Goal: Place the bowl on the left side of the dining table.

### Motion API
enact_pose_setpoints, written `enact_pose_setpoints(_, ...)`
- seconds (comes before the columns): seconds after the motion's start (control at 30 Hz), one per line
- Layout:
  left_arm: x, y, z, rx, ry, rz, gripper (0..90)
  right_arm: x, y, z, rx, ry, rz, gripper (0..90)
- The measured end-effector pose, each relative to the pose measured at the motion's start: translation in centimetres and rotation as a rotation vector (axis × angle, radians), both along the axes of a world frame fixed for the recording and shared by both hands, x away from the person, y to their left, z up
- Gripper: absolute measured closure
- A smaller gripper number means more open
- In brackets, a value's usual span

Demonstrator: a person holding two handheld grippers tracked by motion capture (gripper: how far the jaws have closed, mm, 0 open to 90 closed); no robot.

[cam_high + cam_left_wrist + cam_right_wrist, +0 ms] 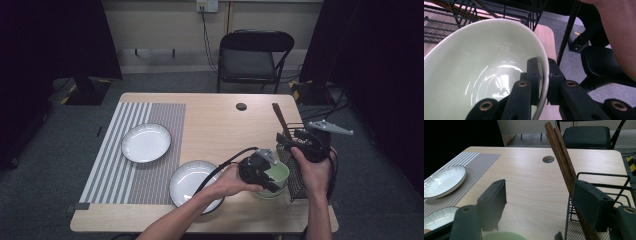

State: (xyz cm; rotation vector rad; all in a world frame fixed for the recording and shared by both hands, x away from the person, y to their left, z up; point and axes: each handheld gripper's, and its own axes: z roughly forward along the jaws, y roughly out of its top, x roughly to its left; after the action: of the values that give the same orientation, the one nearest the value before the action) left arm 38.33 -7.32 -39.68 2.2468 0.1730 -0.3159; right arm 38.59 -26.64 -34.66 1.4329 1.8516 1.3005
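High view: green bowl sits at the near right of the desk, touching or just beside the black wire rack on its right. Left tongs come in from the bowl's left, reach across its mouth and grip the near rim. Right tongs hover over the rack's far end, beside the dark chopsticks that stand up from it and lean away from the person. Two white plates lie to the left, the far one on the striped mat.

Left gripper view: left tongs clenched on the bowl's rim, one jaw inside the wall, one outside, rim edge running between the pads. Rack wires stand directly behind the bowl.

Right gripper view: right tongs released, jaws wide apart, nothing between the pads. Chopsticks rise just inside the right-hand jaw, long axis near upright and tilted toward the left at the top; whether they touch that jaw I cannot tell. A sliver of bowl shows below.

Judgement: the bowl is already held, so any lift belongs to the left hand. The open relation is chopsticks to right tongs: off-centre in the gap, so the tongs would need shifting toward them before closing
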Motion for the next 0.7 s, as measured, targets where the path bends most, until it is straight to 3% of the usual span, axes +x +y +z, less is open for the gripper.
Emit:
enact_pose_setpoints(0.4, 0.1, 0.7, 0.2, -0.063, 0.043, 0.039, 83.2, 0.0, -0.1, 0.0, -0.006, -0.002, -0.005, 26.7)
enact_pose_setpoints(0.7, 0.0, 1.3, 0.9, -0.082, 0.038, 0.029, 83.2, 0.0, -0.1, 0.0, -0.010, -0.002, -0.008, 26.1)
